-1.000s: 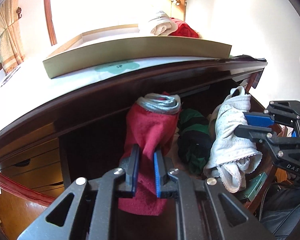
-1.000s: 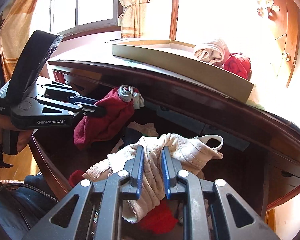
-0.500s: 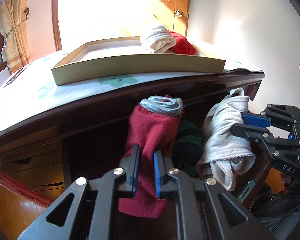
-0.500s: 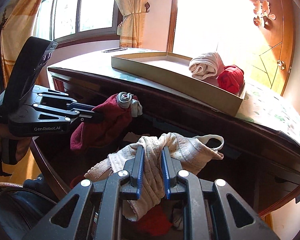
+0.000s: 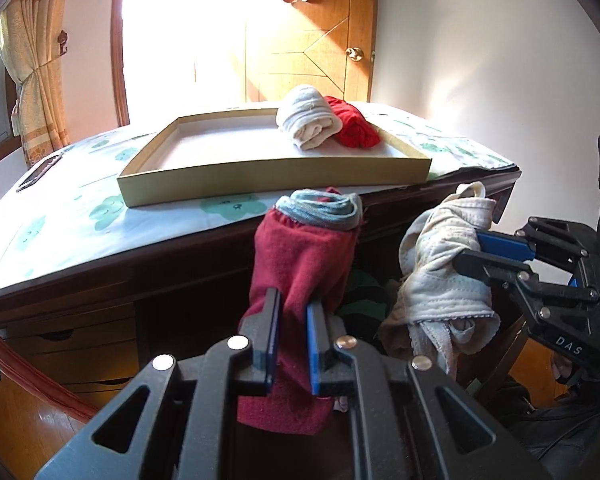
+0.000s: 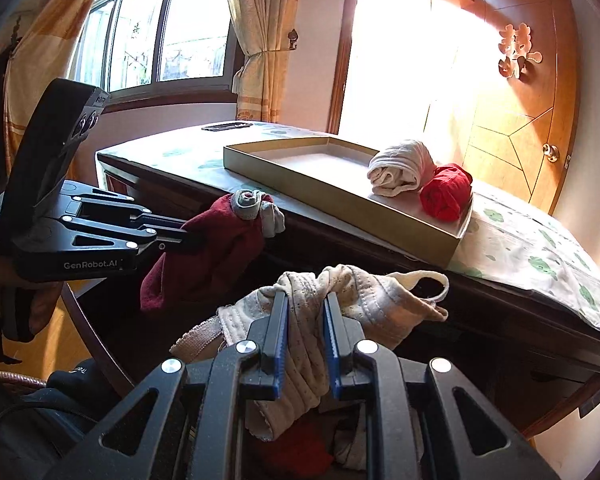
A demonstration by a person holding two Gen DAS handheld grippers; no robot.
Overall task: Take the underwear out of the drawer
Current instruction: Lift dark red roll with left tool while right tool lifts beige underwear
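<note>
The left gripper (image 5: 293, 334) has its fingers (image 5: 271, 328) pressed narrow on a dark red pair of underwear (image 5: 304, 264) with a grey waistband (image 5: 320, 210); the garment hangs in the air in front of the dark wooden counter (image 5: 112, 268), its waistband at the level of the counter's front edge, and in the right wrist view it shows at 9 o'clock (image 6: 216, 240), gripped from the left. The right gripper (image 6: 306, 332) is clamped likewise on a cream quilted pair of underwear (image 6: 360, 300); its fingers (image 6: 278, 328) pinch a bunched fold, and the loose ends droop to either side; in the left wrist view this garment (image 5: 444, 272) hangs at 3 o'clock, just beside the red one but apart from it. Below both, in shadow, the open drawer (image 5: 364, 300) holds more dark clothing, green and black stripes among it; a bright red piece (image 6: 296, 448) lies under the right gripper. On the counter lies a white cloth with green prints (image 5: 60, 224); on that sits a shallow cardboard tray (image 5: 276, 178), and in its far right corner a rolled cream garment (image 5: 308, 122) touches a rolled red garment (image 5: 354, 126). A dark flat object (image 5: 40, 172), possibly a phone, lies at the counter's left end, at 9 o'clock. A hand (image 6: 40, 304) grips the left gripper's handle. Behind are a curtain (image 6: 260, 40), a window (image 6: 160, 28) and a wooden door (image 5: 312, 40).
</note>
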